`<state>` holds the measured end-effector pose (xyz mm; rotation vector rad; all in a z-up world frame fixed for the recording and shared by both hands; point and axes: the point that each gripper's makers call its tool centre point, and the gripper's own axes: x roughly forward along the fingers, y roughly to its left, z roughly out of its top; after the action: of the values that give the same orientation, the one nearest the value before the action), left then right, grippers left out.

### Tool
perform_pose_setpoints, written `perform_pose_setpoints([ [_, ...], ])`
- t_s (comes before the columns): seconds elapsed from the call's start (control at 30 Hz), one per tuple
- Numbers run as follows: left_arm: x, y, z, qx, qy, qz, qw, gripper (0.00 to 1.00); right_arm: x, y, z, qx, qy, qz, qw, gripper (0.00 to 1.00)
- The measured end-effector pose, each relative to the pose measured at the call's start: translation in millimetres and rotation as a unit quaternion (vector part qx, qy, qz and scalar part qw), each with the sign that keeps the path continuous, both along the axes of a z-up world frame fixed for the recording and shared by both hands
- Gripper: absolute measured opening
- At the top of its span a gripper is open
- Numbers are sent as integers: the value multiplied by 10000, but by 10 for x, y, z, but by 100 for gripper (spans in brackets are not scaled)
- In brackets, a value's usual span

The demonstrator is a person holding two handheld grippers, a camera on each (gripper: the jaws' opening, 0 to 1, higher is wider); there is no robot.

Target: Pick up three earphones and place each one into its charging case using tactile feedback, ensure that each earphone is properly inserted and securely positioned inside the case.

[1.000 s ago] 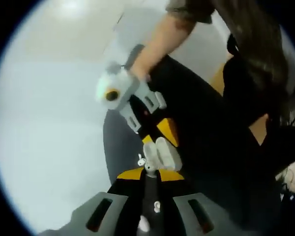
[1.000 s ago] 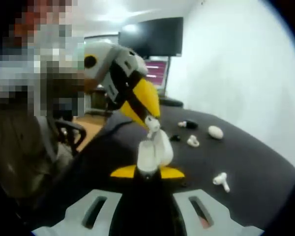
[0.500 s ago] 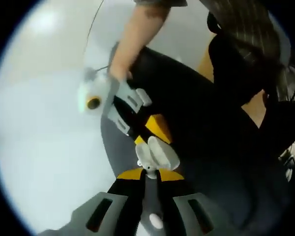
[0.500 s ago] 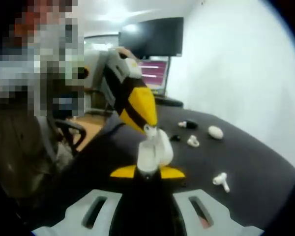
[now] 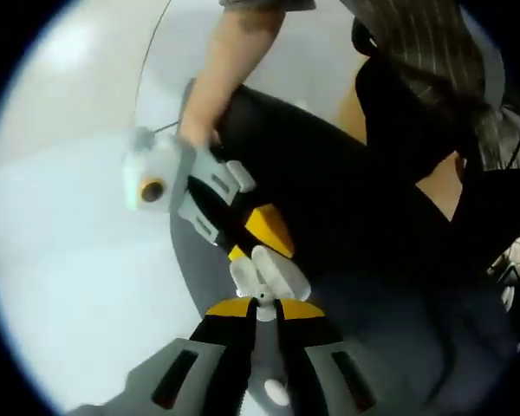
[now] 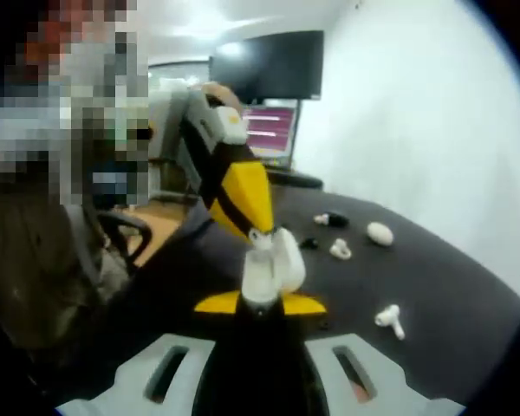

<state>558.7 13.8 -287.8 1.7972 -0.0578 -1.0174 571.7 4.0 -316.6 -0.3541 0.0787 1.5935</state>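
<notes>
White walls, a dark wall screen [image 6: 273, 62] and a lit monitor [image 6: 271, 130] stand behind a round black table [image 6: 451, 295].

In the right gripper view, the right gripper [image 6: 260, 305] has its yellow-tipped jaws clenched on an open white glossy charging case [image 6: 270, 267], held upright just above its tips. The left gripper [image 6: 253, 232] comes down from the upper left, its yellow tips meeting the case's open top, pinching a small white earphone [image 6: 262, 237] there. Beyond and to the right of the jaws, well apart on the table, lie a stemmed white earphone [image 6: 388, 317], a closed white oval case [image 6: 380, 232], another small white earphone [image 6: 340, 250] and a small dark piece [image 6: 332, 219].

In the left gripper view, the left gripper [image 5: 262, 305] nips the earphone [image 5: 262, 303] against the case [image 5: 269, 276], with the right gripper [image 5: 247, 251] and a person's forearm [image 5: 230, 74] beyond.
</notes>
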Motion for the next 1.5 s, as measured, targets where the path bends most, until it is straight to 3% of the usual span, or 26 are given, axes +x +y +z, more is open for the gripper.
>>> perform_pose_setpoints([
  [0.47,14,33,-18,44,79,64,9999,12,-9,5,-3,-4,-3,1,10000,17],
  [0.63,13,30,87,-148,68,79,9998,12,-4,6,-2,-3,6,0,10000,17],
  [0.73,1,57,164,-545,277,252,9978,12,-5,9,-1,-2,8,0,10000,17],
  [0.9,58,297,157,-1263,931,958,9830,16,0,9,2,-2,7,-4,10000,17],
  [1.0,115,569,-41,-1550,1545,1549,9634,19,-2,9,4,0,8,-3,10000,17],
  [1.07,105,651,-160,-1714,1877,1669,9527,20,-2,9,5,1,13,-3,10000,17],
  [1.13,130,667,-181,-1932,1887,1649,9486,19,-2,9,6,2,24,-5,10000,17],
  [1.17,114,634,-181,-2247,2068,1691,9371,18,-5,9,6,2,27,-6,10000,17],
  [1.2,66,566,-174,-2623,2397,1686,9194,17,-5,10,7,3,32,-7,10000,17],
  [1.23,22,484,-144,-3124,2791,1671,8925,18,-4,9,7,3,40,-10,10000,17],
  [1.33,10,401,-156,-3874,3507,1744,8346,20,-1,7,8,4,47,-9,10000,17],
  [1.43,88,374,-211,-4281,3896,1846,7943,20,2,4,8,6,56,-9,10000,17],
  [1.5,137,335,-185,-4525,4014,1817,7753,20,2,3,8,6,46,-7,10000,17],
])
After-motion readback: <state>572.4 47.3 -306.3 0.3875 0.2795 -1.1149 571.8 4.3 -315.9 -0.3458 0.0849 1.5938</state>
